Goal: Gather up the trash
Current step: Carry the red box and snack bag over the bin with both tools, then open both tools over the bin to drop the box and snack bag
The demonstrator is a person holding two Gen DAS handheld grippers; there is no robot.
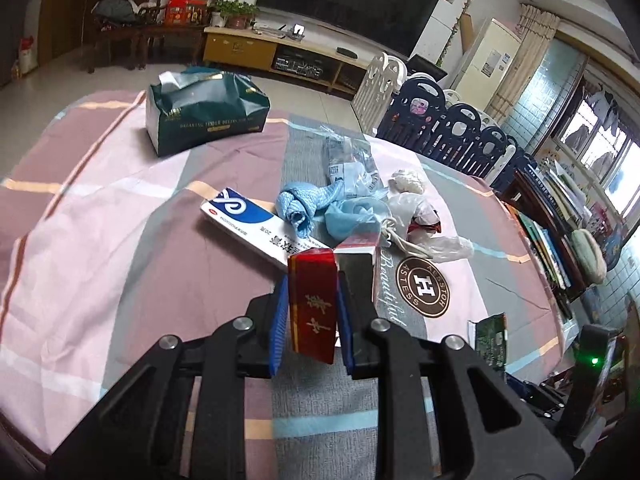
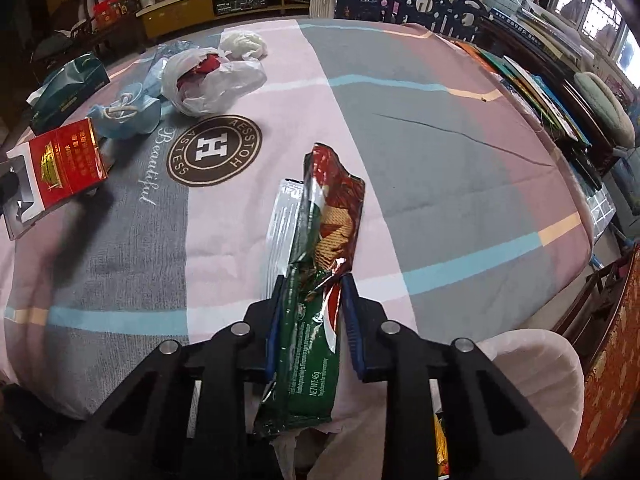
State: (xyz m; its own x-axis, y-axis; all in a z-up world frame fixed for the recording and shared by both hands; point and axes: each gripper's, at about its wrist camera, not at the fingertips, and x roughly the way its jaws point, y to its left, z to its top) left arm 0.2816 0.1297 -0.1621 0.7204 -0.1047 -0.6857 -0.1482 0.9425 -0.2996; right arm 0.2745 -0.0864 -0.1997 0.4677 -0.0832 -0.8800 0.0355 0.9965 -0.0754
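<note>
Red cigarette pack (image 1: 312,304) clamped between the blue pads of the left gripper (image 1: 312,312), lifted clear of the desk (image 1: 100,240), long axis running forward along the fingers, glossy card with gold characters on its narrow face. In the right wrist view, same pack (image 2: 66,164) seen at the left edge, lid end flipped open, white inside.

Green and red snack wrapper (image 2: 320,280) pinched at mid-length by the right gripper (image 2: 312,316), pads closed on crinkled foil; long axis pointing away from the camera, torn end lying forward on the cloth, printed end hanging back toward a pale plastic stool (image 2: 540,372).

Loose pile near the middle of the desk: white and blue carton (image 1: 244,224) lying flat and slanted, rolled blue cloth (image 1: 304,208) touching it, blue face mask (image 2: 124,116) with white loops, thin white plastic bag (image 2: 208,80) holding something red, crumpled white tissue (image 2: 244,44), clear wrapper (image 1: 348,160) behind. Dark green tissue pack (image 1: 204,116) well apart at the far left.

Round desk, soft cloth in pink, grey and mauve bands with a brown round logo (image 2: 216,150). Wide bare cloth on the right half; books (image 1: 560,232) stacked just past the right rim.
</note>
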